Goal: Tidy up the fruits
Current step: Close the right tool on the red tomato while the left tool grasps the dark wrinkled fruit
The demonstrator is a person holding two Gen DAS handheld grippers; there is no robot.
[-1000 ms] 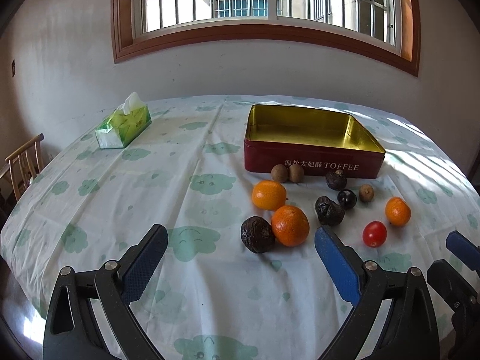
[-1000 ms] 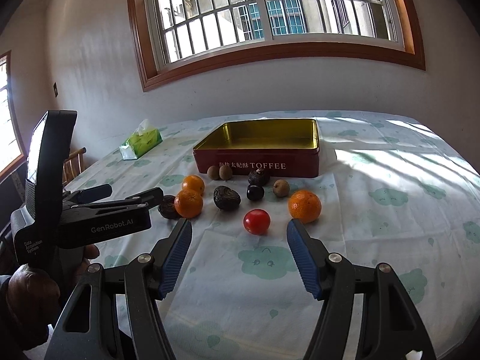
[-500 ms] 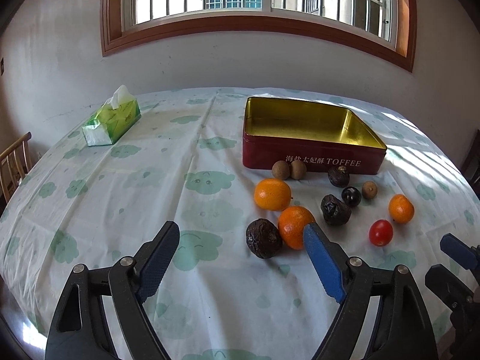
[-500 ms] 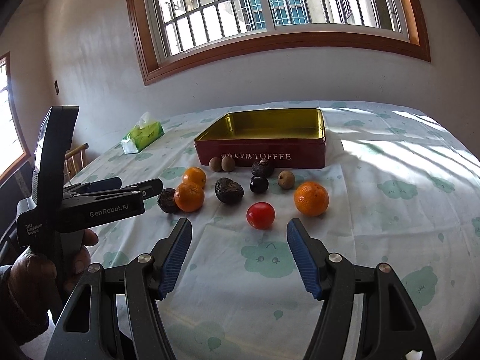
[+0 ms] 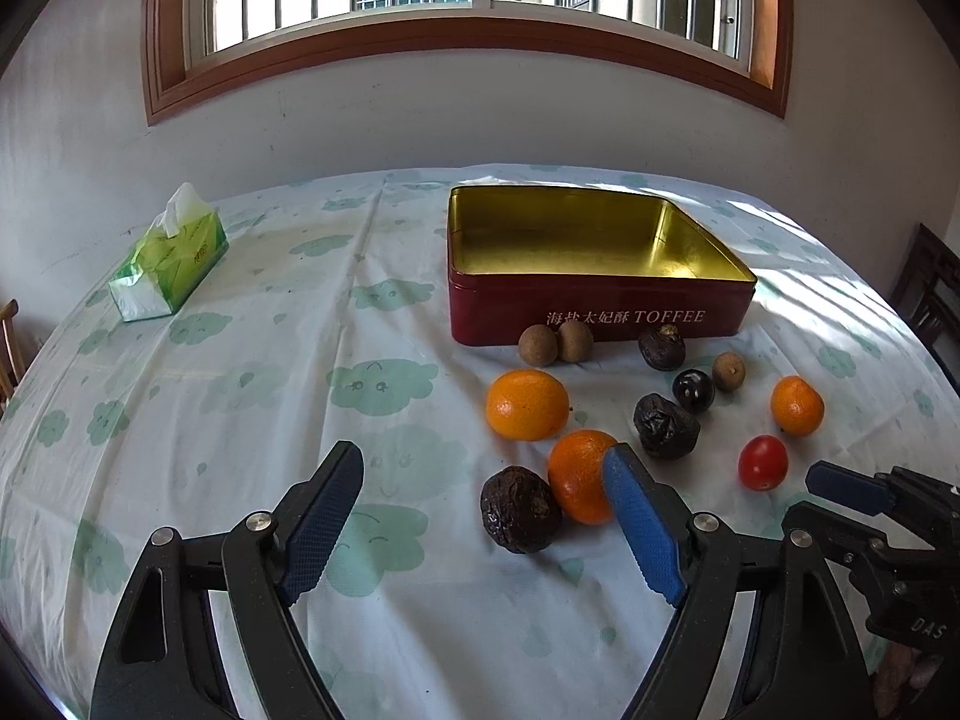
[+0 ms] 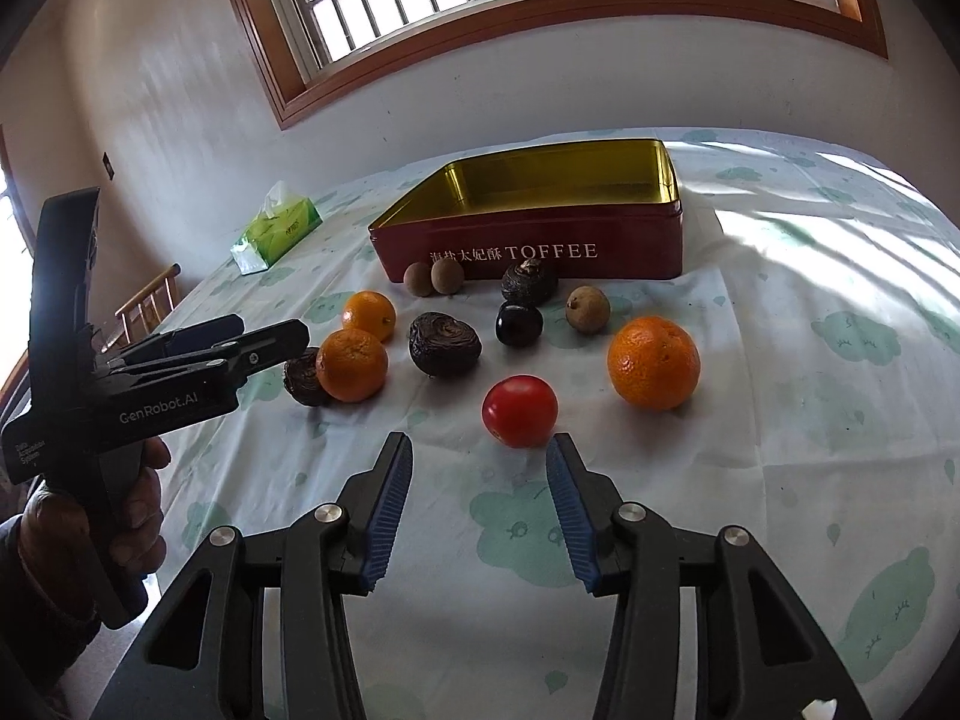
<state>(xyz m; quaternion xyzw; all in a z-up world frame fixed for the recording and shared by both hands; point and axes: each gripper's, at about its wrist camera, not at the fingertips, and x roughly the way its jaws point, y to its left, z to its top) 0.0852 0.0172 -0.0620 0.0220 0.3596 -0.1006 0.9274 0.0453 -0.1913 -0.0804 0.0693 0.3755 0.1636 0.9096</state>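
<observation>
An open red toffee tin point(image 5: 600, 306) point(image 6: 540, 240) with an empty gold inside stands on the table. Fruits lie in front of it: three oranges point(image 5: 527, 403) point(image 5: 581, 475) point(image 6: 654, 362), a red tomato point(image 6: 519, 411) point(image 5: 762, 462), dark wrinkled fruits point(image 5: 519, 517) point(image 6: 444, 343) and small brown round ones point(image 5: 538, 345). My left gripper point(image 5: 483, 516) is open, with the near wrinkled fruit and orange between its fingers ahead. My right gripper point(image 6: 479, 495) is open, just short of the tomato.
A green tissue pack point(image 5: 171, 264) lies at the far left of the cloud-print tablecloth point(image 5: 240, 390). A wall with a barred window is behind the table. A wooden chair point(image 6: 147, 303) stands at the left edge.
Both grippers have moved forward and lower toward the fruits. The right gripper has closed in on the tomato. The left gripper now frames the near orange and wrinkled fruit.
</observation>
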